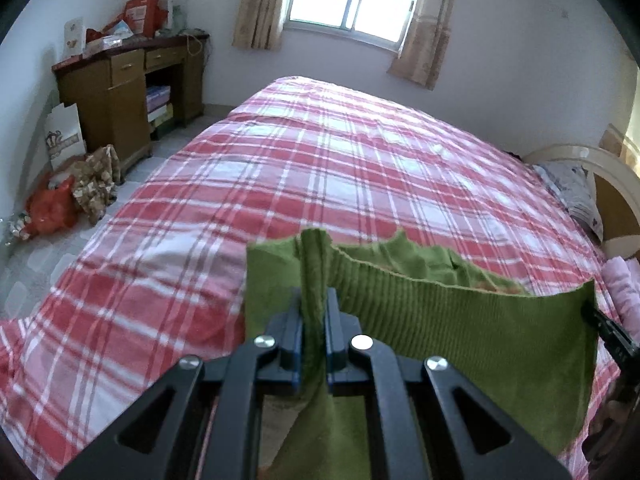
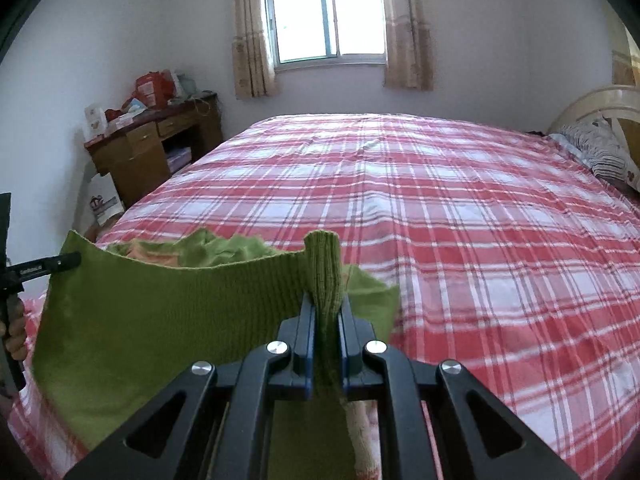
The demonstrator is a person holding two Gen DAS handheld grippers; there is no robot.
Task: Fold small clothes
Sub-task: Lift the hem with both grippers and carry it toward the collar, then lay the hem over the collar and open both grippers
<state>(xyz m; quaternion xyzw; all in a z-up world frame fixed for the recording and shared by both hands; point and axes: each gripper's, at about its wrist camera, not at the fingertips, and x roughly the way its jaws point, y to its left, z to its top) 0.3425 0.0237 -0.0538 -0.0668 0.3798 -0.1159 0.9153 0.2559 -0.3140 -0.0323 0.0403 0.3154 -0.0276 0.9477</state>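
Left wrist view: left gripper (image 1: pixel 315 300) has its jaws pressed together on a bunched corner of the green knit garment (image 1: pixel 480 320), a pinch of ribbed fabric standing up between the pads. Right wrist view: right gripper (image 2: pixel 327 312) pinches the opposite corner of the same garment (image 2: pixel 160 320) in the same way. Garment hangs stretched between the two grippers above the near edge of the red plaid bedspread (image 1: pixel 320 168). Its long axis runs side to side across both views, roughly parallel to the near bed edge; the ribbed band is uppermost and the rest drops below. More green fabric, with some orange, shows behind the top edge. Wooden desk (image 1: pixel 128 92) stands at left by the wall; window (image 2: pixel 326 16) sits beyond the bed, pillow (image 2: pixel 600 152) at right.
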